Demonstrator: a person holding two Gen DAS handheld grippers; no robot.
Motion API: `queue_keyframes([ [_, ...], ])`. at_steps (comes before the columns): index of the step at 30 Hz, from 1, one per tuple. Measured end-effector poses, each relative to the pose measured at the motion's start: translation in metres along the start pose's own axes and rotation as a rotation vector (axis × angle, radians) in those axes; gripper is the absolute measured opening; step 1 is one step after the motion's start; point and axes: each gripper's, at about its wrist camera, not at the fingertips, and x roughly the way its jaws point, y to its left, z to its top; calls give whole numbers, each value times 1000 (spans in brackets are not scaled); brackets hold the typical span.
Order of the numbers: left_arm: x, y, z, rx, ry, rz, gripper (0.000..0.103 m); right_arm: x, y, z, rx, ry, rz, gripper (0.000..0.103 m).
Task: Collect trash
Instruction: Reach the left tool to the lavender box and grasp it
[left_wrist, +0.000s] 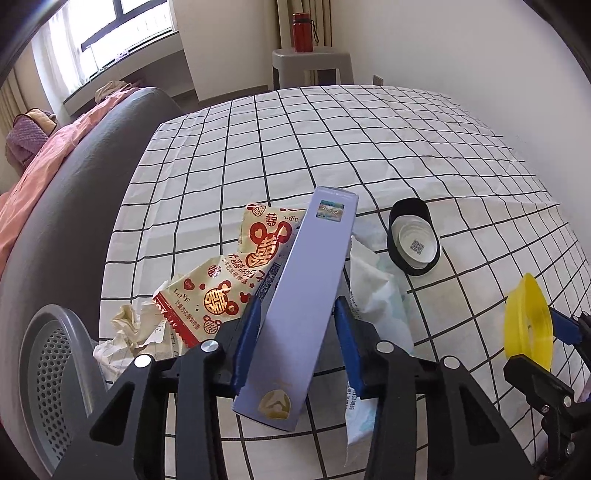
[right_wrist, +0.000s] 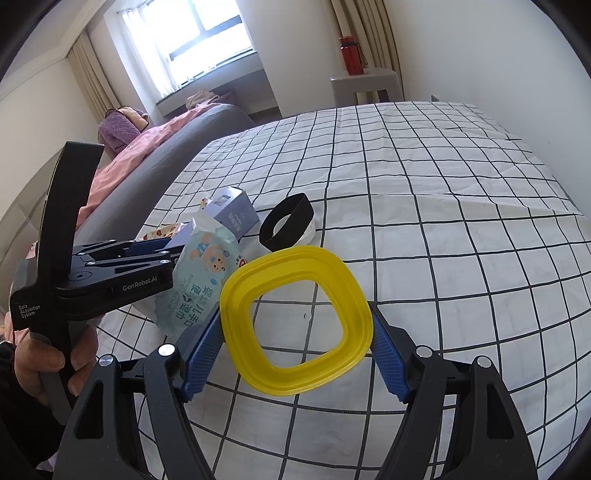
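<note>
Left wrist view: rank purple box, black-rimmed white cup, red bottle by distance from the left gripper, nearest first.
1. purple box: between the left gripper's fingers, over the checked cloth.
2. black-rimmed white cup: ahead and to the right, lying on its side.
3. red bottle: far back, on the grey stool by the wall.

The far side of the checked sheet (right_wrist: 443, 184) is bare; near the edge, the wrappers (left_wrist: 207, 291) and black cup (left_wrist: 413, 236) crowd together.

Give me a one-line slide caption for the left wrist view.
Left gripper closes around a long lavender box lying over snack wrappers on the checked sheet.
</note>
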Motion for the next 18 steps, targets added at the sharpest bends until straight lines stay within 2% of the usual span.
queue_keyframes([
  [17,17,-10,12,-5,16,-88,40,-2,-2,0,5,-5,3,72],
  [18,17,-10,12,-6,14,-88,36,-2,-2,0,5,-6,3,72],
])
